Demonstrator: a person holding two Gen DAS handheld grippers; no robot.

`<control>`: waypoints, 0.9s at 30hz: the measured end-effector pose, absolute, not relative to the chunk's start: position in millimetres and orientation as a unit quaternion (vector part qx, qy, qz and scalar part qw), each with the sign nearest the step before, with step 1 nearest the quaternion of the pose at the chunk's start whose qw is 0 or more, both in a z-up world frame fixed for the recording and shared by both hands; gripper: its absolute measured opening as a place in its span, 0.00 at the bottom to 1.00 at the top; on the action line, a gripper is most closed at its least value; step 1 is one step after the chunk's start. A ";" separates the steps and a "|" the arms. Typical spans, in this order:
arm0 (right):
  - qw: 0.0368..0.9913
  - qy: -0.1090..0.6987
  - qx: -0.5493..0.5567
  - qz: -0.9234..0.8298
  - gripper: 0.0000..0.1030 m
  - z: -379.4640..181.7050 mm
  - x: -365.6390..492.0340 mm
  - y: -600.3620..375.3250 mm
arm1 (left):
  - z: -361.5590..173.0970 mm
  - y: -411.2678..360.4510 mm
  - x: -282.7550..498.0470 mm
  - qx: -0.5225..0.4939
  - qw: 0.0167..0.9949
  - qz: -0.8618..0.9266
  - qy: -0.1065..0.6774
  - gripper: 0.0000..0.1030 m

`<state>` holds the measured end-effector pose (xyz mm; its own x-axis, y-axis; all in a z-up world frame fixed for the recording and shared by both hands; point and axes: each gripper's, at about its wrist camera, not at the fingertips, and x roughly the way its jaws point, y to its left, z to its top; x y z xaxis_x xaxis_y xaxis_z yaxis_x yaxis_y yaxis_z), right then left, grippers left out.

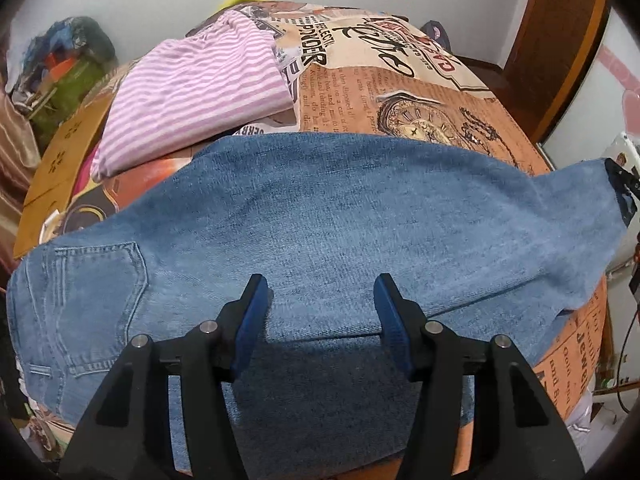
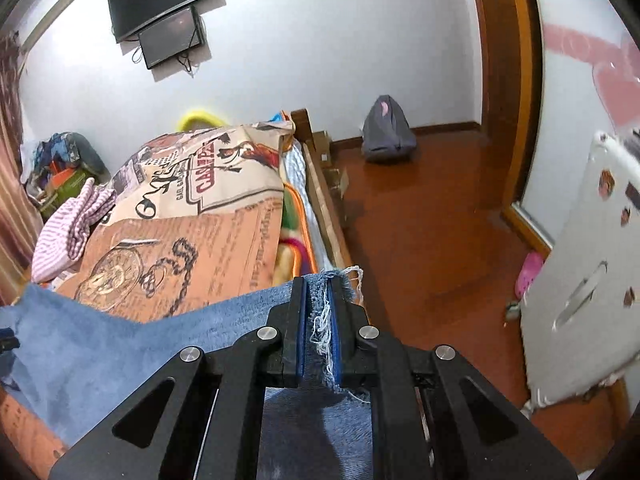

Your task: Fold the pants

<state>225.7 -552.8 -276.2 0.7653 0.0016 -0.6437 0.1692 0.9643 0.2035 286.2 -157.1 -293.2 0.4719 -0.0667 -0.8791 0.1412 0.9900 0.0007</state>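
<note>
Blue denim pants (image 1: 320, 220) lie across the bed, back pocket at the left, legs stretching right. My left gripper (image 1: 322, 284) is open, its blue-padded fingers hovering just above the mid-leg denim, holding nothing. My right gripper (image 2: 318, 292) is shut on the frayed hem of the pants (image 2: 320, 320) and holds that end lifted at the bed's right edge. The right gripper also shows in the left wrist view (image 1: 622, 188) at the far right, pinching the leg end. The rest of the leg (image 2: 100, 356) drapes leftward from the jaws.
A printed newspaper-pattern bedcover (image 1: 420, 80) lies under the pants. A folded pink-striped garment (image 1: 192, 92) sits at the back left. A cardboard piece (image 1: 60, 160) is at the left. Wooden bed frame (image 2: 324, 208), red floor, grey bag (image 2: 386, 128) and a white fridge (image 2: 580, 280) lie right.
</note>
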 end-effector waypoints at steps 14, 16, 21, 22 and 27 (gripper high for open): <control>0.877 0.460 0.116 -0.071 0.12 -364.5 264.9 -553.9 | -293.9 -154.6 286.2 0.040 0.858 -0.062 0.509 0.59; 0.871 0.473 0.102 -0.085 0.17 -361.6 261.9 -554.7 | -287.6 -155.2 284.6 0.045 0.858 -0.063 0.507 0.59; 0.880 0.457 0.087 -0.092 0.22 -318.3 243.9 -548.0 | -263.1 -166.9 284.4 0.052 0.871 -0.083 0.482 0.59; 0.888 0.445 0.084 -0.079 0.26 -305.5 237.8 -541.1 | -260.0 -171.7 287.2 0.053 0.871 -0.091 0.479 0.59; 0.911 0.403 0.090 0.015 0.41 -267.2 216.7 -484.5 | -264.4 -210.5 321.0 0.082 0.863 -0.126 0.483 0.59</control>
<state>216.7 -484.5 -267.2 0.6747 0.0998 -0.7313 0.0452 0.9834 0.1759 321.0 -210.5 -264.4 0.5017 -0.1380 -0.8540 0.2965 0.9548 0.0199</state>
